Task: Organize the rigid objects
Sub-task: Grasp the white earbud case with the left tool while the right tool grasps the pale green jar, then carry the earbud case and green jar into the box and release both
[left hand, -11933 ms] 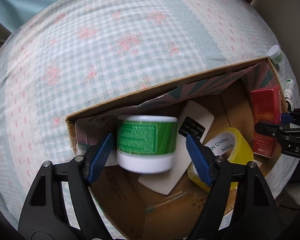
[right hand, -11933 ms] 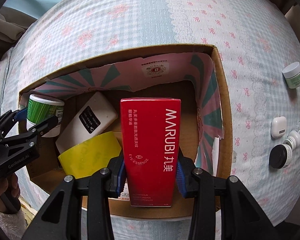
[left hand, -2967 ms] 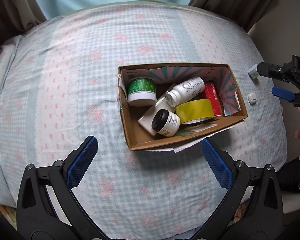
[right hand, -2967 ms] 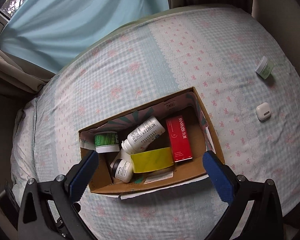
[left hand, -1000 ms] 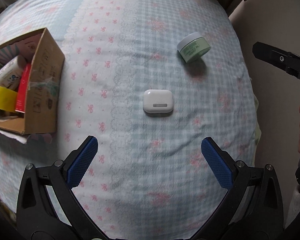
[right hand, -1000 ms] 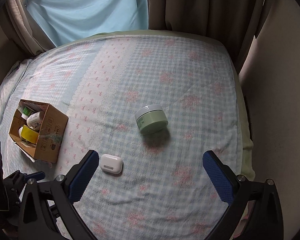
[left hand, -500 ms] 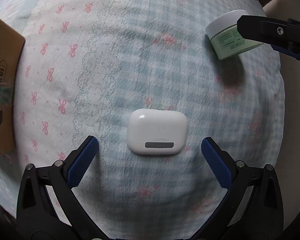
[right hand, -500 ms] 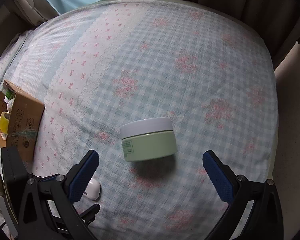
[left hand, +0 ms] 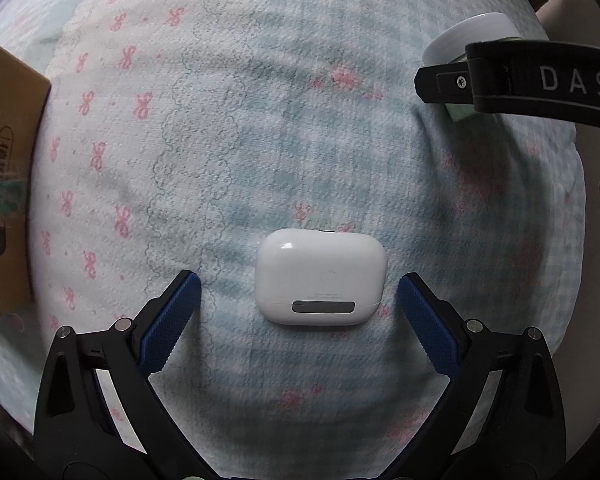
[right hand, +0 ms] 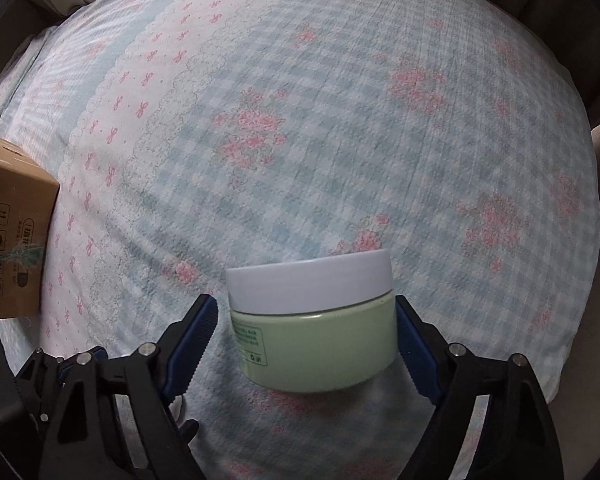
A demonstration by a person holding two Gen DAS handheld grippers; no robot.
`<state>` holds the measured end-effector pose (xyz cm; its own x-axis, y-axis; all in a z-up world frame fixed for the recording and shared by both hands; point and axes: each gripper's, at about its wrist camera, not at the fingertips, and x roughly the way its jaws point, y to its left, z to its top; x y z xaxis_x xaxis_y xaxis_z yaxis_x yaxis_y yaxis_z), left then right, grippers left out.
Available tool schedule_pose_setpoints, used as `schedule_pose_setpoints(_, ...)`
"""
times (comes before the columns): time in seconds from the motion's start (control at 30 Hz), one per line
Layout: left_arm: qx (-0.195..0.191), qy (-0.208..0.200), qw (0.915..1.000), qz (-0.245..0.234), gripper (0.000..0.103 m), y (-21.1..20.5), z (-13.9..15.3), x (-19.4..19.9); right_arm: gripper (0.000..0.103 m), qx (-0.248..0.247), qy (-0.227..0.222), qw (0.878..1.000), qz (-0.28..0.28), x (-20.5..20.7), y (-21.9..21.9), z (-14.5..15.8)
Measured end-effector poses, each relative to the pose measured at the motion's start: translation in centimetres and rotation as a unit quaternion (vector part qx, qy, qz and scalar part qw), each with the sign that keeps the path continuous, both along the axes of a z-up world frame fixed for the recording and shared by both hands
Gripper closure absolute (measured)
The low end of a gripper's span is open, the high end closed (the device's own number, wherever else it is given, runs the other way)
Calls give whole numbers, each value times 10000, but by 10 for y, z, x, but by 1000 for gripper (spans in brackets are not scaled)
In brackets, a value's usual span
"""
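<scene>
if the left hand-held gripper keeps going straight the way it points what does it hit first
Most likely the white earbuds case, which lies on the bedsheet between the open blue pads of the left hand-held gripper. Neither pad seems to touch it yet, though depth is unclear.

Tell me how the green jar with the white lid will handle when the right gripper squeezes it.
The pale green round jar with a white lid looks rigid, so it likely won't deform. Its smooth curved wall may slip between the right gripper pads. Squat and upright on the soft checked bedspread, tipping seems unlikely.

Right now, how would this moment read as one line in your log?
left gripper: open, straddling earbud case | right gripper: open around green jar | cardboard box: off left
</scene>
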<state>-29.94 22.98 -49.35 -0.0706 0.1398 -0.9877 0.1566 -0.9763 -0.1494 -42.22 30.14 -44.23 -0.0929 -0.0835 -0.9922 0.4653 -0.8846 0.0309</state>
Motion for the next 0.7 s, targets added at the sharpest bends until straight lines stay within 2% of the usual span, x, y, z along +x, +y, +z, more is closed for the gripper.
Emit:
schedule_pose_setpoints(0.13, 56, 21, 9999, 87, 19, -6, 2, 3, 35, 68, -49, 9999, -134, -1, 4, -3)
schedule_pose_setpoints(0.2, 56, 88, 9999, 50, 38, -7, 5, 4, 35, 38, -68, 9998, -193, -2, 6, -3)
schedule_pose_setpoints(0.27, 97, 121, 9999, 3, 46, -7, 6, 5, 35, 59, -73, 9998, -202, -1, 6, -3)
schedule_pose_setpoints(0.5, 189, 143, 9997, -64, 46, -8, 7, 11, 35, 126, -1, 9997, -209, 6, 7, 0)
schedule_pose_setpoints(0.7, 323, 188, 9993, -6, 46, -11, 16, 21, 35, -4, -80, 9993, -357, 19, 14, 7)
